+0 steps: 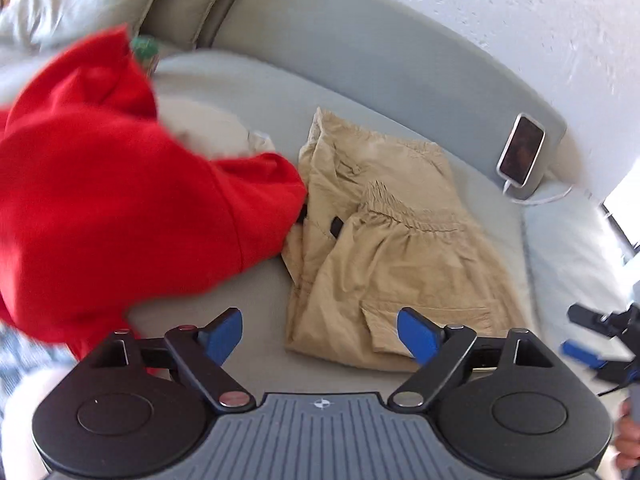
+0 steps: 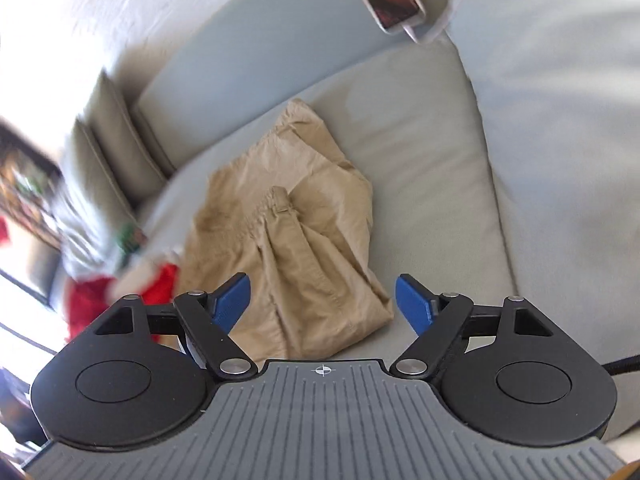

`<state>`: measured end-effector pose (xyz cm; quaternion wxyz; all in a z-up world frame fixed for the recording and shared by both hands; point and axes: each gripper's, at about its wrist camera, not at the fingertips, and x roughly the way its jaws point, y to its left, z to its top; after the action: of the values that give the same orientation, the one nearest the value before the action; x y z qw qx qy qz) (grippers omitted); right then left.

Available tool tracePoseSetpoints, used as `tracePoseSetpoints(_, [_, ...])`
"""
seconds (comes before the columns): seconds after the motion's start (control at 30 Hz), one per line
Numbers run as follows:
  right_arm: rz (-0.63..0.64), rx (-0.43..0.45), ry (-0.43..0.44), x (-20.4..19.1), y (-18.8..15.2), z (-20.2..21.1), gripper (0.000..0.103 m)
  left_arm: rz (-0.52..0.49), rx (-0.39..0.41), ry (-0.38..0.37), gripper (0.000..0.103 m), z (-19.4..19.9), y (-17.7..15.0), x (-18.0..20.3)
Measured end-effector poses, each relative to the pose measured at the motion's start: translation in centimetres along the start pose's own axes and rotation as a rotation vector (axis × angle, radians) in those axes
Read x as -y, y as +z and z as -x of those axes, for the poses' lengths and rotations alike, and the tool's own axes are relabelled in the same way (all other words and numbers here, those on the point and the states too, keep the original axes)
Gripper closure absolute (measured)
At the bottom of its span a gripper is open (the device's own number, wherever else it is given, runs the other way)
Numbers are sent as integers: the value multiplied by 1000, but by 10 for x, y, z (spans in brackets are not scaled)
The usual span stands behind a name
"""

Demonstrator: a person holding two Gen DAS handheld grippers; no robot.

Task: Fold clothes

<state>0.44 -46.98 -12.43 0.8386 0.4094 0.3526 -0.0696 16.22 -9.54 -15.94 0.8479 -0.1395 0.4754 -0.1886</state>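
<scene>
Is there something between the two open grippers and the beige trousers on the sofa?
Nothing visible does. The beige trousers lie folded on the sofa cushion, just ahead of the open left gripper and right gripper. The red garment only overlaps their left edge.

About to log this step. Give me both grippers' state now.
Left gripper: open, holding nothing; khaki trousers lie beyond it.
Right gripper: open, holding nothing, over the trousers' near edge.
</scene>
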Motion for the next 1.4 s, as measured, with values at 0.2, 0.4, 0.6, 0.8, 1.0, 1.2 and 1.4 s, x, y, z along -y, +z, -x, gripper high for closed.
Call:
tracePoseSetpoints(0.2, [-240,-80,93,44,-4,-15,23,247,-88,-17,21,-25,-4,-22])
tracePoseSetpoints(0.4, [-276,-119,99,60,-3,-40,27,259,-124,-31,14,-46,6,-23])
tracePoseSetpoints(0.6, [-358,-147,174,76,3,-56,29,245,-221,-109,23,-47,19,-15])
tracePoseSetpoints(0.8, [-341,-144,169,76,2,-55,33,429,-218,-132,17,-60,14,-28])
tracePoseSetpoints(1.0, [-330,-120,169,75,0,-55,33,537,-170,-214,18,-63,14,-33])
tracePoseSetpoints(1.2, [-329,-101,179,76,4,-64,34,593,-159,-287,19,-79,19,-39])
tracePoseSetpoints(1.4, [-229,-100,198,60,20,-91,33,483,-184,-253,27,-87,38,-29])
